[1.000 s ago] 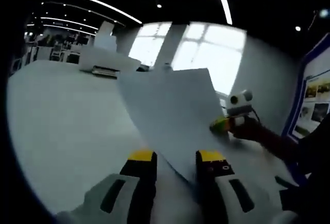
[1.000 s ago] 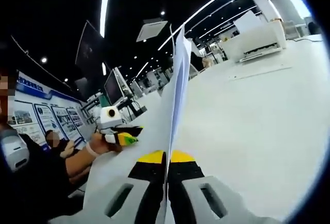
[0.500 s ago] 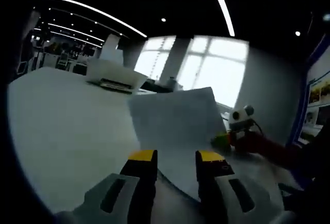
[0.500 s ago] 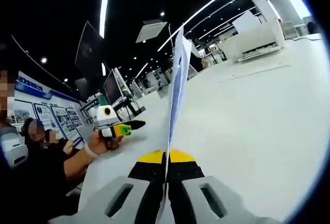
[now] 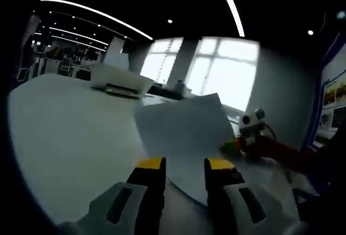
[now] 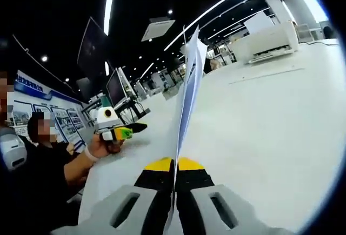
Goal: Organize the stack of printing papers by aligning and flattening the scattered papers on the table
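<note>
While pinched edge-on in the right hand-held gripper [image 6: 174, 165], white paper sheet [image 6: 186, 92] upright; left hand-held gripper [image 5: 184, 165] parted.

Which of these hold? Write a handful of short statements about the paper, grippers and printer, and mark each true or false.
1. The right gripper is shut on the paper. True.
2. The left gripper clamps the paper too. False: its jaws stand open, with the paper beyond them.
3. The paper lies flat on the table. False: it is held up on edge, rising above the right gripper.
4. A white printer sits at the far side of the table. True.
5. The left gripper, seen in the right gripper view, grips a pen. False: it holds nothing there.
</note>
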Demonstrator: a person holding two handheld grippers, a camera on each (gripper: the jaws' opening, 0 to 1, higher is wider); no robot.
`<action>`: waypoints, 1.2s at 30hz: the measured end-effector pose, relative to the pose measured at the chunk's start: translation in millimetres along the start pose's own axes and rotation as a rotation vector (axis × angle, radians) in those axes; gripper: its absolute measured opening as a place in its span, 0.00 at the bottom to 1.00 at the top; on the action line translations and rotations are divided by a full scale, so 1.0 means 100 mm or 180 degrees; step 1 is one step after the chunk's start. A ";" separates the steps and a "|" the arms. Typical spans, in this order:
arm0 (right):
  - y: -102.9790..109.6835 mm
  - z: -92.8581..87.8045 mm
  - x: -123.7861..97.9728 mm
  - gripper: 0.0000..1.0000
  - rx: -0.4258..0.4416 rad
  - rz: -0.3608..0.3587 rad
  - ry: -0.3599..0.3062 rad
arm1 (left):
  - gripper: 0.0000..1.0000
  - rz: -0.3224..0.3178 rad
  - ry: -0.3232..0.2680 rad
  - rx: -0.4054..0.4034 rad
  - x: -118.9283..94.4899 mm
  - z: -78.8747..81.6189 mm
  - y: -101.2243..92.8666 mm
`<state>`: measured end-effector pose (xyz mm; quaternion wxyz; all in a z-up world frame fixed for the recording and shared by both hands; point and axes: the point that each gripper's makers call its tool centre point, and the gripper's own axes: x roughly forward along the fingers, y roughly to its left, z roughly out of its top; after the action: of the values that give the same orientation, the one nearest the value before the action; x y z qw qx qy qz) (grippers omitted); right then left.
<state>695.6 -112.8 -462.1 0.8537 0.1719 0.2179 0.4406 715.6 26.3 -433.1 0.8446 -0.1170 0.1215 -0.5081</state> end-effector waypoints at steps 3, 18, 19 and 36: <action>0.01 -0.02 0.01 0.00 -0.0014 -0.0003 0.0021 | 0.25 -0.0034 0.0051 0.0101 0.05 -0.02 -0.02; -0.01 -0.04 0.03 0.00 -0.0007 -0.0022 0.0069 | 0.06 -0.0331 0.0435 0.0466 0.35 -0.24 -0.21; -0.01 -0.05 0.03 0.00 -0.0008 -0.0024 0.0072 | 0.06 -0.0340 0.0448 0.0461 0.36 -0.24 -0.22; -0.04 -0.07 0.05 0.00 -0.0029 -0.0075 0.0103 | 0.05 -0.0273 0.0783 0.0462 0.35 -0.48 -0.25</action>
<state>697.5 -110.5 -471.0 0.8560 0.1584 0.2317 0.4343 695.5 -20.1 -473.6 0.8071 0.0024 0.1819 -0.5617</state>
